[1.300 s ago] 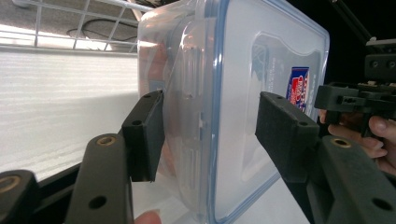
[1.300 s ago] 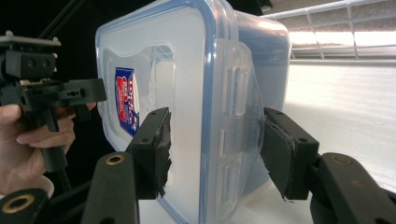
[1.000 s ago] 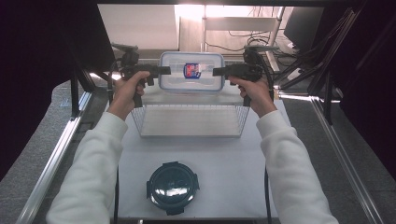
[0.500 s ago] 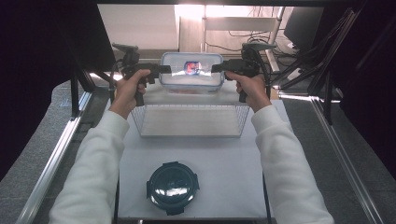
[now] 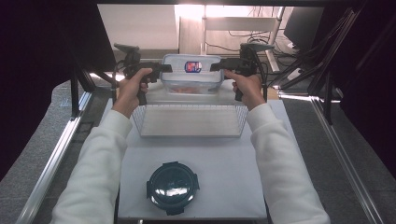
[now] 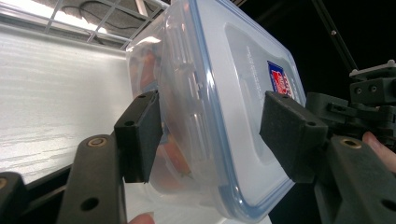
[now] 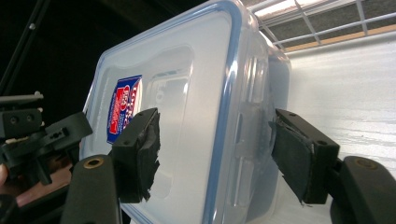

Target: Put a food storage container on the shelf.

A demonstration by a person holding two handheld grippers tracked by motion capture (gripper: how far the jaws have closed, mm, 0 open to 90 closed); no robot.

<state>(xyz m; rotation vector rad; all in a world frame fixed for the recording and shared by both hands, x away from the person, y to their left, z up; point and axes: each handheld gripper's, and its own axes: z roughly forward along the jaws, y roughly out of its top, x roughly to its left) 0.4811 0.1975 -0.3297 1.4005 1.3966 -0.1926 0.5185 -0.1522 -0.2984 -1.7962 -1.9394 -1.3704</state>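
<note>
Now lifted higher than a second ago: clear lidded box (image 5: 191, 74) held off the table, above the far rim of wire basket (image 5: 189, 120), left gripper (image 5: 164, 68) and right gripper (image 5: 215, 66) clamping opposite short ends. Round dark lid (image 5: 173, 187) near the table's front edge. Likely heading for the basket.

Left gripper view: jaws partly closed, pads (image 6: 140, 135) pinching smooth translucent plastic, blue seal, orange contents.

Right gripper view: same pinch across the lid rim; worn foam pad (image 7: 140, 151).
</note>
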